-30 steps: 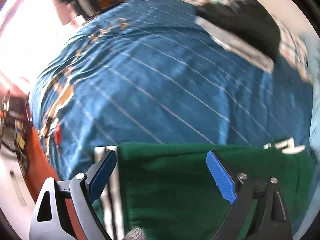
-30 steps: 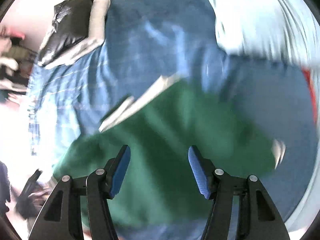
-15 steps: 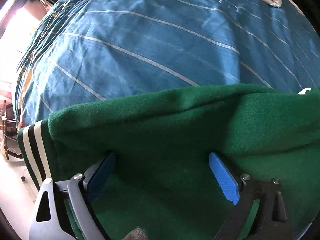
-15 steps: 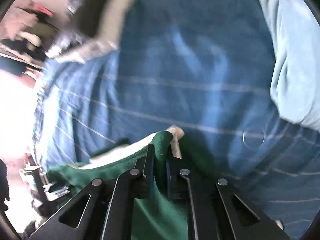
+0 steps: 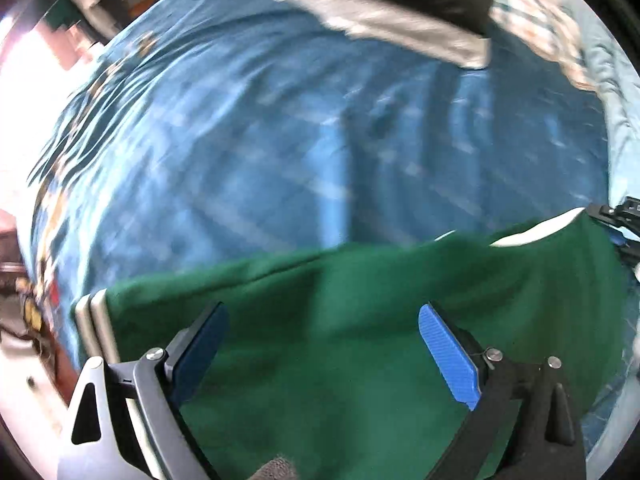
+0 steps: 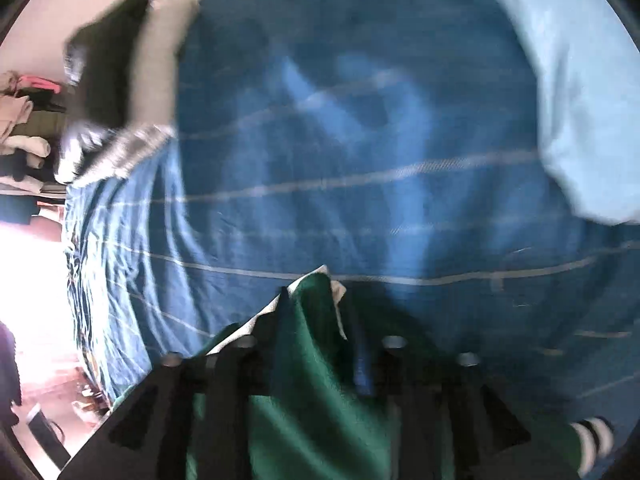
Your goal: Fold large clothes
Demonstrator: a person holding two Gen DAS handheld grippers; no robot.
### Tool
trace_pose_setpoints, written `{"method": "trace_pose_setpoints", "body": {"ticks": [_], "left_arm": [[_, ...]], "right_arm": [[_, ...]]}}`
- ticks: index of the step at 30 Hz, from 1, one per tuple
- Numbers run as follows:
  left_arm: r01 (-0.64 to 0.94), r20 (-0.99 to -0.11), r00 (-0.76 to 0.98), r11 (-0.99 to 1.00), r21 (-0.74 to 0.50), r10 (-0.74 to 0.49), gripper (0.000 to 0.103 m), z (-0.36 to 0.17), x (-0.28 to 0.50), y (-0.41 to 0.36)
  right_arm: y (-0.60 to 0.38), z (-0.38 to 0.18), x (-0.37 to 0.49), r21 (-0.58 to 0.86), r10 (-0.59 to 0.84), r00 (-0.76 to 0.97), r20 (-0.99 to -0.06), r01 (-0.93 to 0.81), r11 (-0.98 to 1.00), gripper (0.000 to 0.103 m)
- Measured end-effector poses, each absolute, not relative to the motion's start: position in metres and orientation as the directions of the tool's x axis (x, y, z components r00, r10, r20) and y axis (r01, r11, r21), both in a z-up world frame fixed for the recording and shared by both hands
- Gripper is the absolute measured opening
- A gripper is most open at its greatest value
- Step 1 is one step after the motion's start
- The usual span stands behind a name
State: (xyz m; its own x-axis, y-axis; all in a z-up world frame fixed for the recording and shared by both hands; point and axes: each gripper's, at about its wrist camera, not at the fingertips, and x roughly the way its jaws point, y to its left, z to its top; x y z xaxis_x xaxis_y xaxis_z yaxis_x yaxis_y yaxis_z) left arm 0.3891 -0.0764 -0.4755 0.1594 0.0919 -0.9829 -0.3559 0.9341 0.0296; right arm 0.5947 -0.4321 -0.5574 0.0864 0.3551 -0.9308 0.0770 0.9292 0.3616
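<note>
1. Since half a second ago the left gripper (image 5: pixel 320 344) has drawn back from the green garment (image 5: pixel 360 320): its blue pads, then pressed into the cloth, now stand spread apart above it, holding nothing.
2. Meanwhile the right gripper (image 6: pixel 320 344) stays pressed together on a corner of the garment (image 6: pixel 312 320), with green cloth and a white lining edge poking up between its fingers (this view is blurred).
3. Across the near edge of the bed (image 5: pixel 280 140) the garment lies as a wide green band, its striped cuff (image 5: pixel 96 332) at the left end and the pinched white-edged corner at the right, where the right gripper (image 5: pixel 620 220) shows at the frame's edge.
4. A blue sheet with thin pale stripes covers the bed.
5. At the far edge lies a black-and-grey piece (image 5: pixel 400 12).
6. Along the right edge lies a pale blue blanket (image 6: pixel 560 80).
</note>
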Motion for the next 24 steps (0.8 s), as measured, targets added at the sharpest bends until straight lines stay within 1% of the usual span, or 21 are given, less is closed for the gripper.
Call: {"method": "trace_pose_setpoints", "body": {"ticks": [1,3,5,7,9,10,12,14,15,16,18,20,21,23,24], "left_arm": [[-0.350,-0.981,0.161,0.935,0.049,0.112,0.098,-0.484,0.401,-0.083],[-0.340,-0.980,0.126,0.935,0.102,0.153,0.098,-0.513,0.420,-0.091],[-0.337,-0.986,0.073,0.934,0.116,0.149,0.098,-0.543,0.427,-0.091],[-0.326,-0.986,0.077,0.938,0.117,0.150,0.099,-0.549,0.424,-0.087],[-0.316,-0.986,0.089,0.943,0.107,0.142,0.099,-0.548,0.424,-0.086],[-0.311,-0.986,0.092,0.945,0.103,0.138,0.099,-0.548,0.423,-0.085],[-0.303,-0.986,0.091,0.947,0.109,0.142,0.099,-0.549,0.422,-0.083],[-0.305,-0.987,0.084,0.946,0.107,0.139,0.098,-0.545,0.417,-0.078],[-0.309,-0.987,0.082,0.945,0.109,0.141,0.098,-0.541,0.413,-0.073],[-0.319,-0.985,0.092,0.941,0.108,0.145,0.098,-0.531,0.405,-0.071],[-0.348,-0.981,0.126,0.933,0.097,0.149,0.098,-0.506,0.386,-0.065],[-0.394,-0.978,0.153,0.916,0.072,0.142,0.098,-0.480,0.356,-0.060],[-0.411,-0.978,0.151,0.909,0.067,0.141,0.098,-0.473,0.345,-0.058],[-0.450,-0.983,0.136,0.891,0.053,0.127,0.098,-0.466,0.323,-0.060],[-0.467,-0.986,0.123,0.883,0.042,0.112,0.098,-0.468,0.312,-0.065]], "right_arm": [[-0.434,-0.540,0.590,0.352,0.344,0.122,-0.931,0.055,0.934,0.051],[-0.432,-0.511,0.575,0.357,0.350,0.155,-0.924,0.020,0.934,0.051],[-0.415,-0.502,0.562,0.397,0.399,0.097,-0.912,-0.037,0.917,0.051],[-0.389,-0.510,0.549,0.406,0.407,-0.005,-0.913,-0.097,0.909,0.051],[-0.357,-0.537,0.538,0.395,0.385,-0.090,-0.918,-0.159,0.905,0.051],[-0.344,-0.560,0.535,0.350,0.336,-0.109,-0.936,-0.165,0.922,0.051],[-0.334,-0.591,0.536,0.296,0.280,-0.117,-0.953,-0.149,0.944,0.051],[-0.331,-0.601,0.549,0.267,0.258,-0.080,-0.963,-0.131,0.955,0.051],[-0.332,-0.598,0.555,0.271,0.258,-0.119,-0.959,-0.110,0.956,0.051],[-0.339,-0.588,0.558,0.300,0.288,-0.131,-0.949,-0.081,0.951,0.051],[-0.372,-0.555,0.553,0.366,0.365,-0.083,-0.927,0.007,0.931,0.051],[-0.421,-0.517,0.536,0.385,0.386,0.005,-0.922,0.099,0.918,0.058],[-0.454,-0.498,0.521,0.387,0.384,0.052,-0.922,0.166,0.907,0.065],[-0.519,-0.475,0.482,0.376,0.362,0.107,-0.926,0.334,0.864,0.069],[-0.548,-0.473,0.460,0.388,0.373,0.121,-0.920,0.421,0.820,0.073]]}}
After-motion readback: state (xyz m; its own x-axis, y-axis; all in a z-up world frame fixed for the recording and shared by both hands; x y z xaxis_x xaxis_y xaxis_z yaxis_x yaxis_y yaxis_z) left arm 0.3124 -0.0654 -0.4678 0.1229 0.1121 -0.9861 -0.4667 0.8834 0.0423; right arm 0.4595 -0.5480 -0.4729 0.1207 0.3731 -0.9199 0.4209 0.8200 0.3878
